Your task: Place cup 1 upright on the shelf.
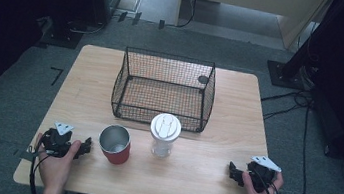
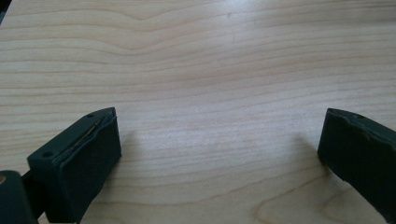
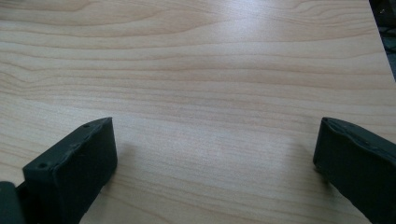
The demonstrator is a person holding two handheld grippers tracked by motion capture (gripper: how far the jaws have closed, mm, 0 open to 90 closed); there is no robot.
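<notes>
Both tongs, left tongs [image 1: 87,145] and right tongs [image 1: 232,171], rest spread and empty on the pale wooden tabletop [image 1: 200,174]; nothing seems begun, and reaching the red metal cup [image 1: 115,144] or white-lidded tumbler [image 1: 164,135] before the black wire basket [image 1: 163,89] looks likely next.

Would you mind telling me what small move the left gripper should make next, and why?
Probably ease the left gripper right toward the red cup. Its fingers stand wide apart over bare table, the cup stands upright just beside it, and the wire basket behind sits empty.
</notes>
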